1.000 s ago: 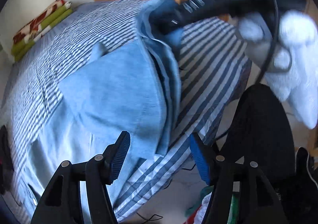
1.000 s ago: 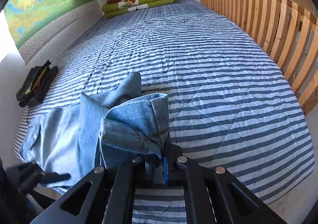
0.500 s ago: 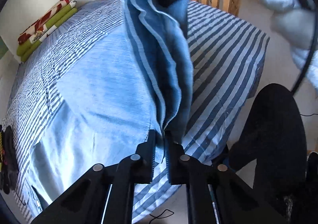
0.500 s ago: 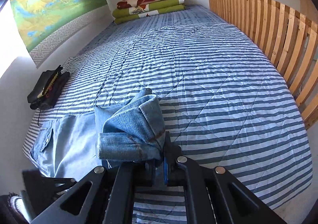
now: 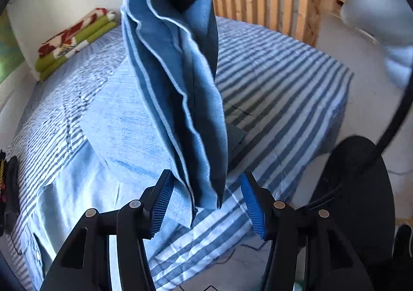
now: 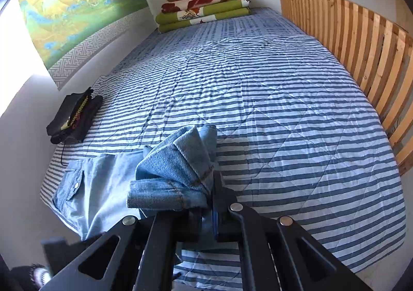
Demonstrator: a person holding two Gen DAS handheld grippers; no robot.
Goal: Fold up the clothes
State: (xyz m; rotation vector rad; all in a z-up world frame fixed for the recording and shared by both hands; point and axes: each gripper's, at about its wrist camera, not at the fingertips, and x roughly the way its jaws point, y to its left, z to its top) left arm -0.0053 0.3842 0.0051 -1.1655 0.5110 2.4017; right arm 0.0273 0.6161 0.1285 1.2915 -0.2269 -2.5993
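Now right gripper (image 6: 206, 216) clamped on denim shirt (image 5: 178, 89) hem, left gripper (image 5: 204, 203) just reopened, spread around hanging edge: re-pinch before lowering along bed (image 6: 284, 115) edge.

The left gripper (image 5: 204, 203) fills the bottom of its frame, its 2 blue-padded jaws apart after just opening, denim hanging loose between them. The right gripper (image 6: 206, 209), at the lower centre of its frame, is clamped tight on a bunched fold of denim.
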